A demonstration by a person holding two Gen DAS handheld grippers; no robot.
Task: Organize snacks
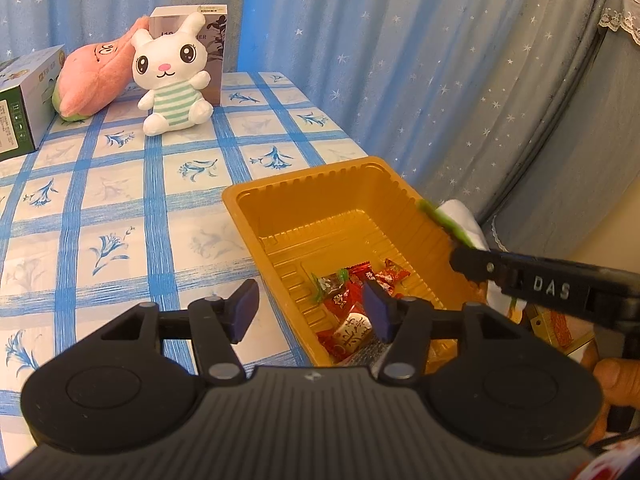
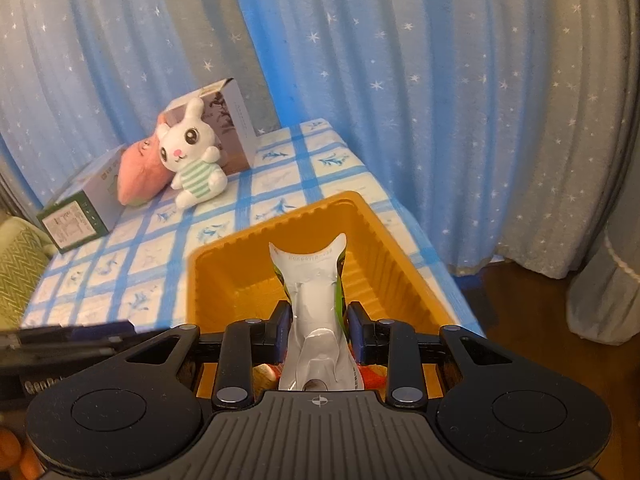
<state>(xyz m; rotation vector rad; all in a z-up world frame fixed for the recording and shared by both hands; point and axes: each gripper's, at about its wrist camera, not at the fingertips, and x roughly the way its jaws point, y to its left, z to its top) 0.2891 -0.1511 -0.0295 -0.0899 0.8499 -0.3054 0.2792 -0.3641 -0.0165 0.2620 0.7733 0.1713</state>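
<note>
Item: white-and-green snack pouch, clamped in right gripper over gold tray (candies inside), evidently for depositing; left gripper wide, empty.

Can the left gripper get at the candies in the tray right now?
Probably yes. The left gripper is open and empty, right above the candies in the open-topped tray. The right gripper, holding a packet, stays at the far rim.

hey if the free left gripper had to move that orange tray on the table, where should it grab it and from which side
Probably the near left rim of the orange tray, coming down from above with one finger inside the wall and one outside. The rim is a thin raised lip, that side has bare tablecloth beside it, and the left gripper is open close by.
</note>
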